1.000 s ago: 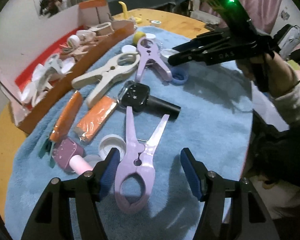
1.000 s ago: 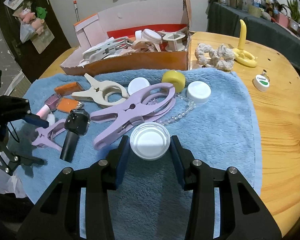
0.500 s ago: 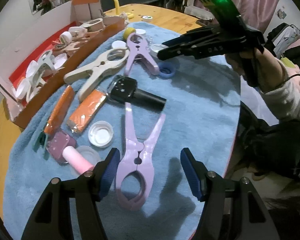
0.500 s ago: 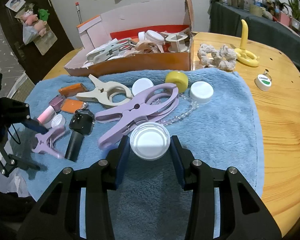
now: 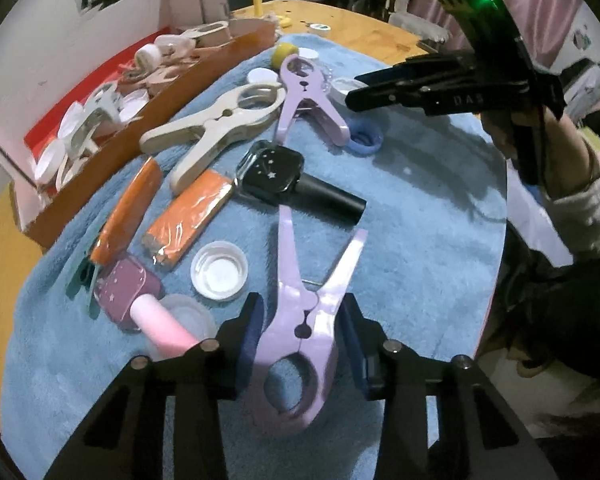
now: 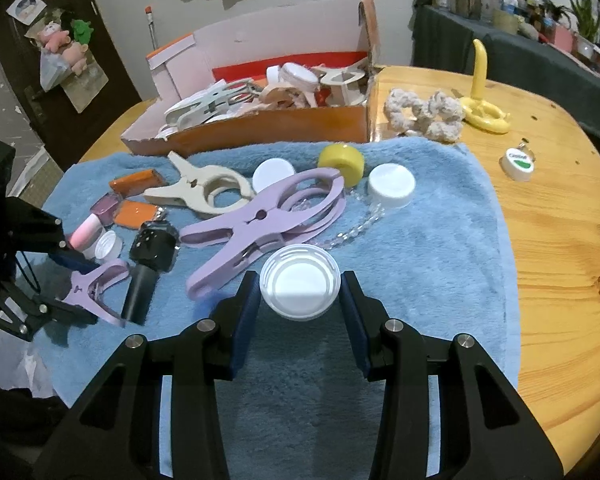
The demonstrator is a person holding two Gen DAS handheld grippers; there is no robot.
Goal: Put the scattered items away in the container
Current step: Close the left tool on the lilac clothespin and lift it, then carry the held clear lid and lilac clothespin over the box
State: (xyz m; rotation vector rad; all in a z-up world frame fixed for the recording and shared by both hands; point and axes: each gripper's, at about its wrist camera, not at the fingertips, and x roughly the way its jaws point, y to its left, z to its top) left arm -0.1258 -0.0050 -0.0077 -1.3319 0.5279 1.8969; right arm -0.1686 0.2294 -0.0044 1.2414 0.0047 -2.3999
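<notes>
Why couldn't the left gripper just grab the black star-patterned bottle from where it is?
Probably not yet: the left gripper is shut on the small lilac plastic clip, whose long handles lie between it and the black star-patterned bottle.

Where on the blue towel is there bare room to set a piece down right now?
Free: the towel strip right of the white cap up to the wood table, and the near edge below the lid. Crowded: the left half around the purple clip, beige clip and black bottle.
</notes>
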